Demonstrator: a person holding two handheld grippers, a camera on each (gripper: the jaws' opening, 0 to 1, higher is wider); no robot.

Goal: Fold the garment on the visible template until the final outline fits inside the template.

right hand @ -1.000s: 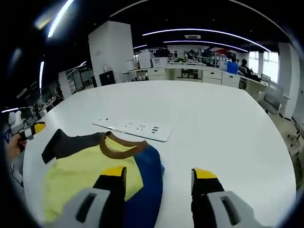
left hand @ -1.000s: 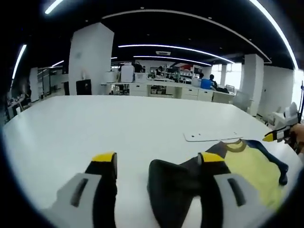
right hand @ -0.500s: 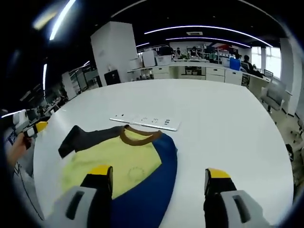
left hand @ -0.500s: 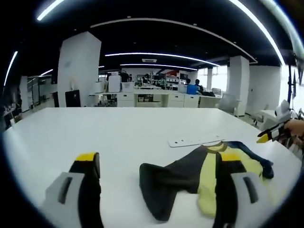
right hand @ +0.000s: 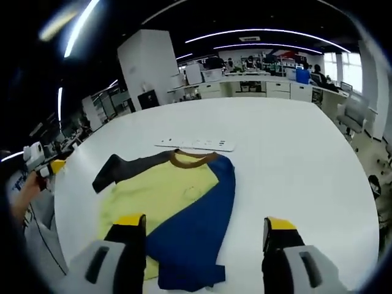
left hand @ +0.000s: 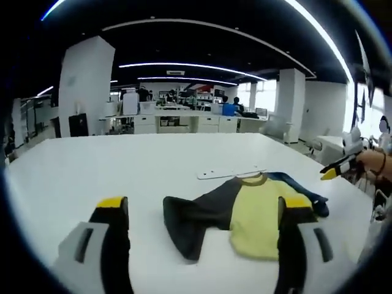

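Note:
A shirt (left hand: 256,211) with a yellow body, a dark grey sleeve (left hand: 190,217), a blue sleeve (right hand: 196,223) and a brown collar lies spread flat on the white table (left hand: 122,165). Just past its collar lies a white flat strip (left hand: 231,174) with printed marks, also the strip (right hand: 195,144) in the right gripper view. My left gripper (left hand: 206,205) hovers open on the grey-sleeve side, with nothing between its jaws. My right gripper (right hand: 204,223) hovers open over the blue-sleeve side of the shirt (right hand: 171,193), holding nothing. Each gripper appears at the edge of the other view, right (left hand: 335,170) and left (right hand: 48,166), each held in a hand.
The white table (right hand: 294,159) is wide and stretches far beyond the shirt; its near edges run close to both hands. Behind it stand a white pillar (left hand: 82,86), office desks (left hand: 184,122) and chairs (right hand: 352,113).
Both views have pulled back from the shirt, so its whole outline now shows, lying flat. Both grippers stay open with nothing in them.

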